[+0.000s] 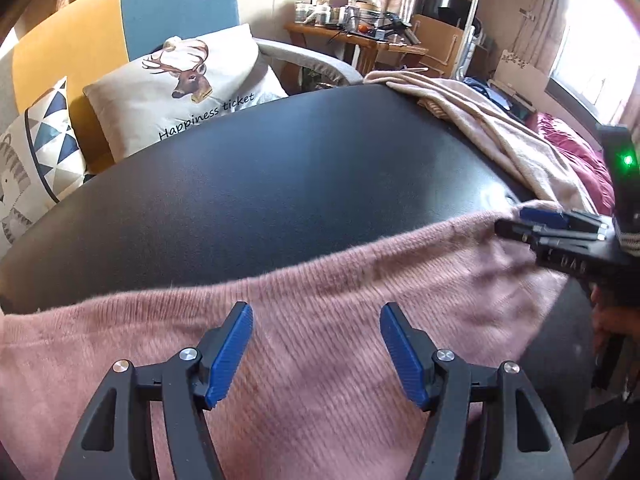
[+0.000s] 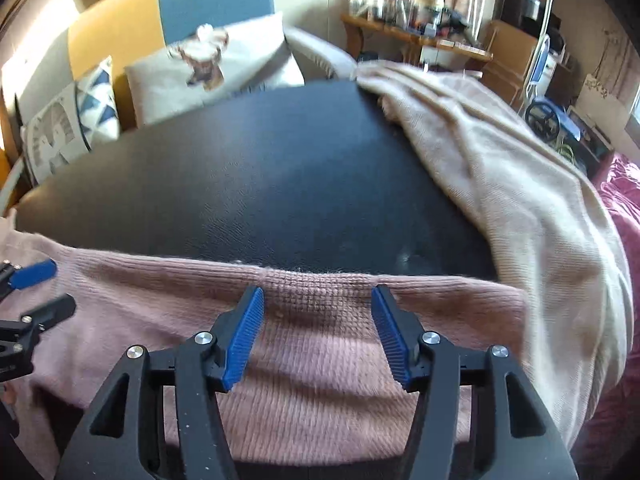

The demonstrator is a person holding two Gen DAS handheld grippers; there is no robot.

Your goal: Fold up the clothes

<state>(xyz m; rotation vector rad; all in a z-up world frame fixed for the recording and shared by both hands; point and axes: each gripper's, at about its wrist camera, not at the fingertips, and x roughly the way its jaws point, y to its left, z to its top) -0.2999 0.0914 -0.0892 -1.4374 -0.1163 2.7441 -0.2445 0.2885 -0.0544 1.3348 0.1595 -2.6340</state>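
The black table [image 1: 280,184] carried everything, and its far half lay bare. Beyond its far edge stood a sofa with a deer-print cushion [image 1: 188,84] and a triangle-patterned cushion [image 1: 48,136], and farther off a cluttered wooden side table [image 1: 360,40].

A beige knit garment [image 2: 500,168] ran from the far right corner along the right edge of the table and hung over that edge, with a dark red bedcover [image 1: 576,156] beyond it.

The pink knit sweater [image 2: 320,340] lay flat along the near edge of the table, its long axis running left to right across the table, its straight far edge facing the sofa. Its right end lay touching or slightly under the beige garment; which of the two could not be told.

The left gripper [image 1: 316,348] hung over the left part of the sweater, its blue pads spread apart with only flat cloth showing in the gap and nothing pinched. The right gripper [image 2: 318,332] hung over the right part near the sweater's far edge, pads likewise apart and gripping nothing. Whether either set of fingertips touched the fabric could not be told. Nothing stood between the grippers and the sweater.
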